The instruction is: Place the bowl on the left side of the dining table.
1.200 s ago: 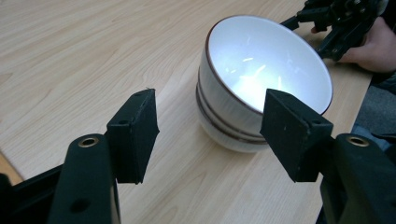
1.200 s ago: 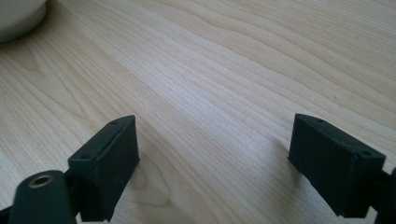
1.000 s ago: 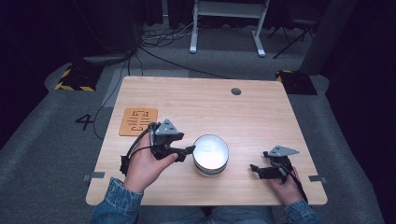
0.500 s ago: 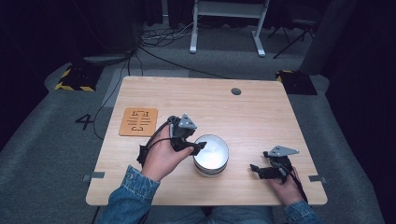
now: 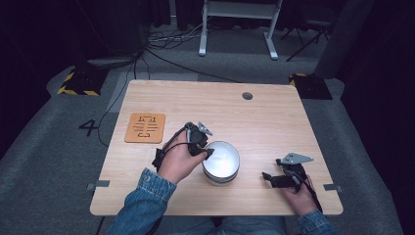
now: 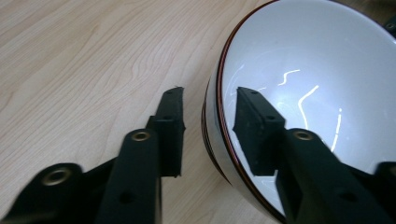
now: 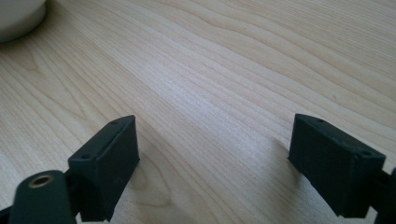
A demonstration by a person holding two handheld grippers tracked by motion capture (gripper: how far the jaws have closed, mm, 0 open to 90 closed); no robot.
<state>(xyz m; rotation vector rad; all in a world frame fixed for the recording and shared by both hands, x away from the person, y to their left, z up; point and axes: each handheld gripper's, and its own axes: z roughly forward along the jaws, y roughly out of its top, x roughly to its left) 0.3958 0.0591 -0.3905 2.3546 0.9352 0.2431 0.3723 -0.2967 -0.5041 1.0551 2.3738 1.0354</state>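
Two black jaws of the left hand-held gripper [image 6: 205, 119] straddle the rim of a white bowl [image 6: 317, 84]: one jaw sits inside against the glossy inner wall, the other outside beside the dark-edged rim, with a sliver of space visible between the outer jaw and the bowl, so the jaws stand parted around the rim rather than pressed onto it. In the high view the left hand-held gripper [image 5: 205, 149] reaches the bowl [image 5: 221, 161] from its left side, the person's left hand [image 5: 176, 161] wrapped around it and a denim sleeve [image 5: 142, 203] behind. The bowl stands on the wooden tabletop [image 5: 274, 122] near the front edge, roughly at mid-width. The right hand-held gripper [image 5: 271, 178] rests low near the front right corner, well apart from the bowl, its jaws spread wide over bare wood in its own view [image 7: 215, 154], gripping nothing. An orange-brown mat [image 5: 145, 128] with a dark cut pattern lies flat toward the tabletop's left side, and a small round grommet [image 5: 247, 96] sits near the far edge.
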